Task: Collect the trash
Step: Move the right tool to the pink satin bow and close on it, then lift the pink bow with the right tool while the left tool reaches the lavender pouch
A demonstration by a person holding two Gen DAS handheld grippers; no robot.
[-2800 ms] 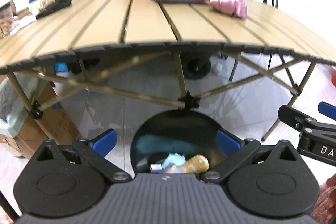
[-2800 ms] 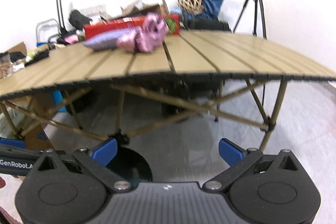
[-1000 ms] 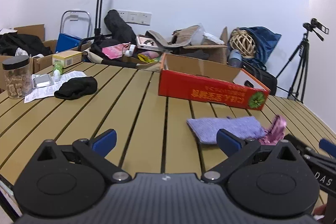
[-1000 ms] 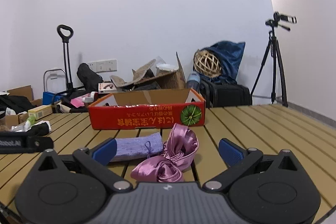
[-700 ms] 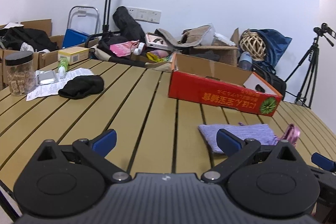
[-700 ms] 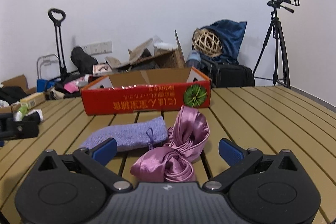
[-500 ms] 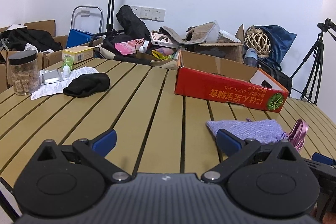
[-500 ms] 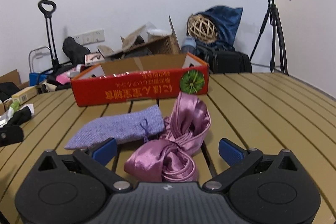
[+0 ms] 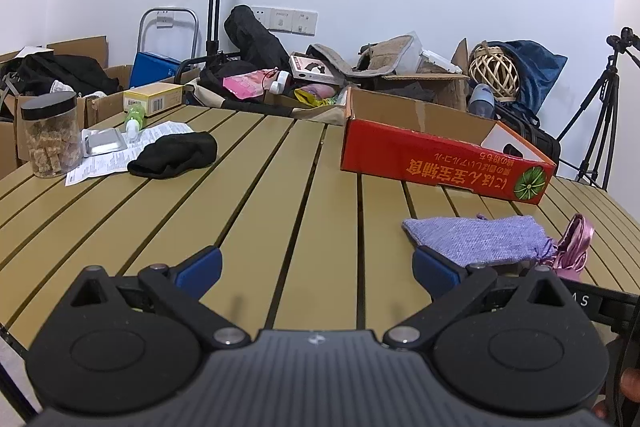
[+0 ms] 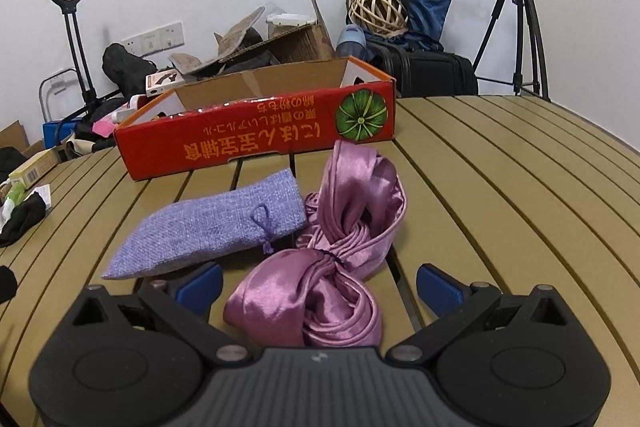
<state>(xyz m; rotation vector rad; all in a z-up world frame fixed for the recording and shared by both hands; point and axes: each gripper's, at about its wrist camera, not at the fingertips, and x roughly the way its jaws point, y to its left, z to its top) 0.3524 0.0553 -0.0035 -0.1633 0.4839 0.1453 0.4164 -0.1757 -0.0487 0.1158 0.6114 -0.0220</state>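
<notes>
Both grippers sit low over a slatted tan table, each with its blue-tipped fingers spread wide and nothing between them. The right gripper faces a knotted pink satin cloth, whose near end lies in the gap between the two blue fingertips; the fingers stand apart from the fabric on both sides, though whether the cloth touches the gripper body below cannot be told from this low angle. Just left of the satin, touching or nearly touching it, lies a purple woven pouch with a small drawstring knot on its top face, flat on the slats. Behind both stands an open red cardboard box with orange lettering and a green round emblem, close to the pouch and the cloth but clear of them. The left gripper hovers over bare slats nearer the table's front edge, open and empty; in its view the same pouch sits ahead and to the right, with the pink cloth at its far right end and the red box beyond. Farther left on the table are a black cloth bundle, a printed paper sheet with a blister pack on it, and a clear jar with a black lid holding brownish pieces. A tripod with a camera stands behind the table on the right, and boxes, bags and a woven ball are piled along the white wall.
</notes>
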